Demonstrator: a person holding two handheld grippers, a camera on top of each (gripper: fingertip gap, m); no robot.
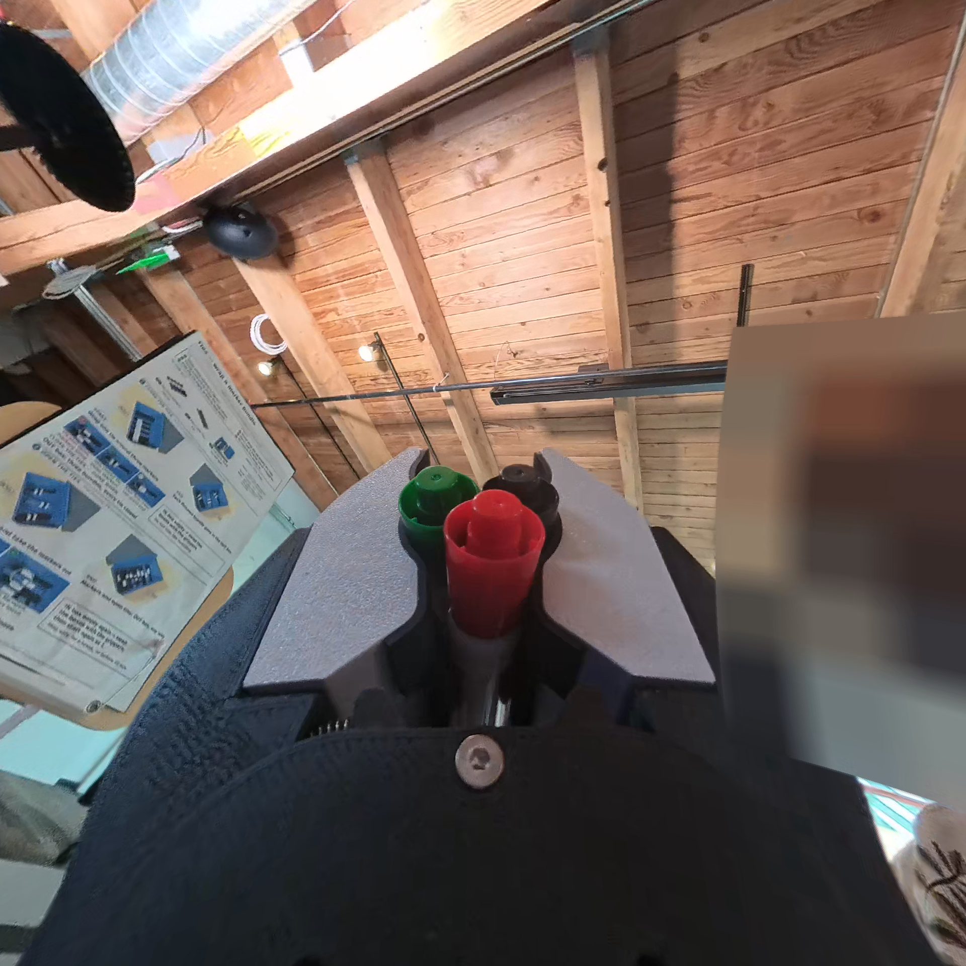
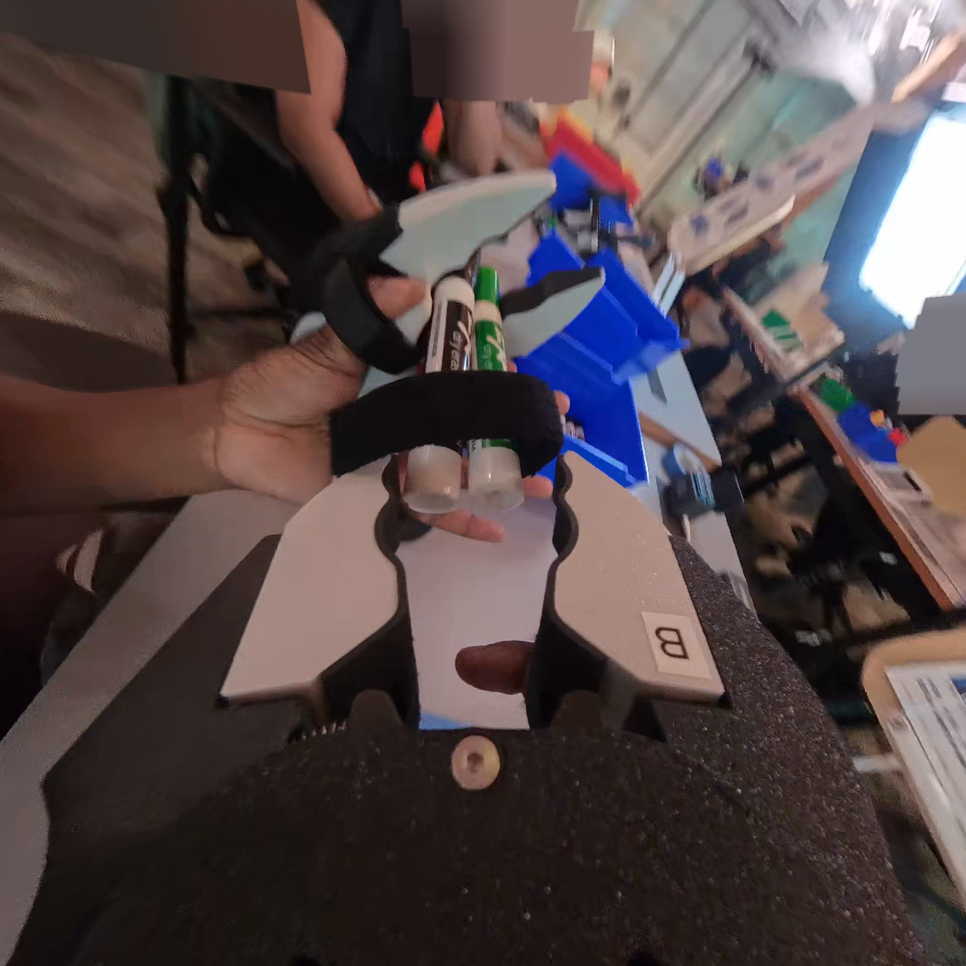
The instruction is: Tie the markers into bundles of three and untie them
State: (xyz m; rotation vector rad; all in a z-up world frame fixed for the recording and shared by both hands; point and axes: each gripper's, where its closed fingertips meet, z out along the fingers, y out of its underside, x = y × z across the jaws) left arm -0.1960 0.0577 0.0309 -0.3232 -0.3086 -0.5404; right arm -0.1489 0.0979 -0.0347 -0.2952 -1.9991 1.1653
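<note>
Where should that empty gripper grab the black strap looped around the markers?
Probably the strap's right end, coming from below: it wraps over the marker bundle held in the left gripper, and the right gripper's open jaws sit just beneath it.

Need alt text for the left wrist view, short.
The left gripper holds three markers end-on, pointing up at a wooden ceiling: green cap left, black cap right, red cap nearest. An instruction sheet stands at left.
</note>
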